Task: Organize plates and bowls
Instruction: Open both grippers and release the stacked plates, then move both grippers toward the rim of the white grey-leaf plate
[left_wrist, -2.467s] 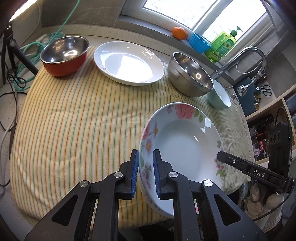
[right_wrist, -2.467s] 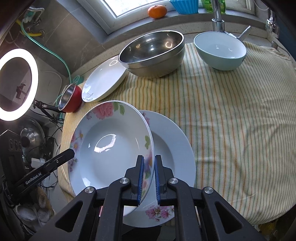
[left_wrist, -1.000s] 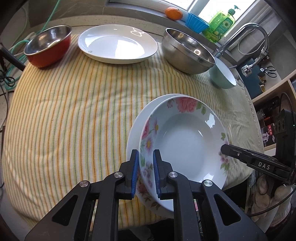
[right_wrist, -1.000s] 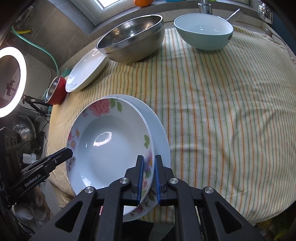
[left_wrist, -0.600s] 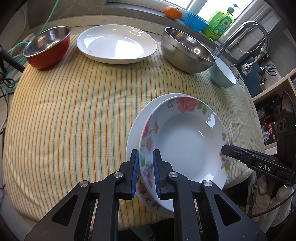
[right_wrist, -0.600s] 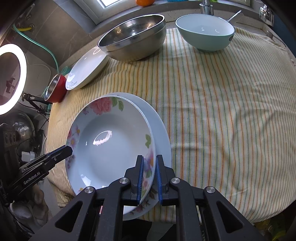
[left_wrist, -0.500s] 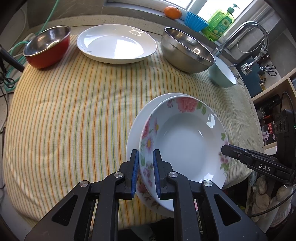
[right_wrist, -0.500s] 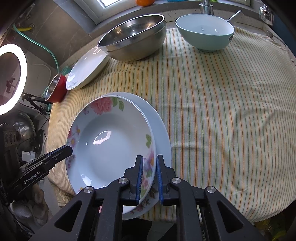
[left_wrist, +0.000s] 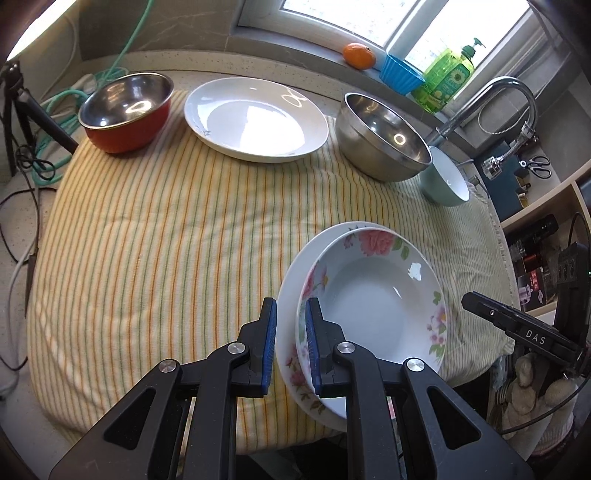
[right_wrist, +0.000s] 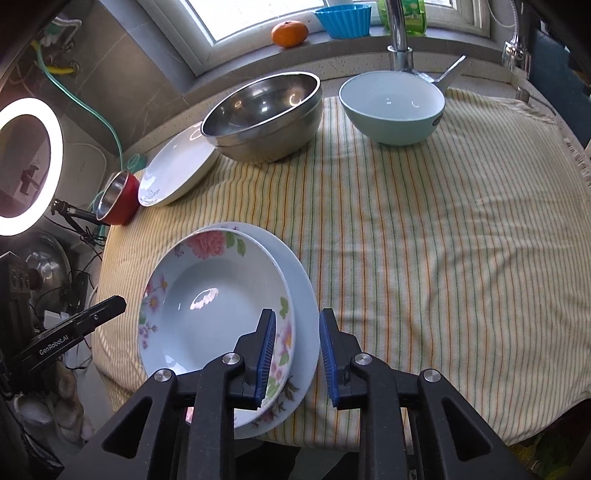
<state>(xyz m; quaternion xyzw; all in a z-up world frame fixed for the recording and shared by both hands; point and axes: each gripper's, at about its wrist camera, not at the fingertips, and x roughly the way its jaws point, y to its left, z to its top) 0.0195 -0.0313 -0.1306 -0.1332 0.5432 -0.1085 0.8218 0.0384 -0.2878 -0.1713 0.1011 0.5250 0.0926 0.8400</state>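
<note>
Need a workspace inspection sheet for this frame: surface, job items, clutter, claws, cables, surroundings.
Surface: striped cloth over the counter.
Job's things: floral plate stacked on another plate; white plate, steel bowl, red bowl, teal bowl at the back.
Clutter: orange, blue cup, soap bottle on the sill.
Claws: left claw shut on the floral plate's rim; right claw opening, both rims between its pads, untouched.
Cables: green hose, wires at left.
Surroundings: faucet, ring light.
</note>
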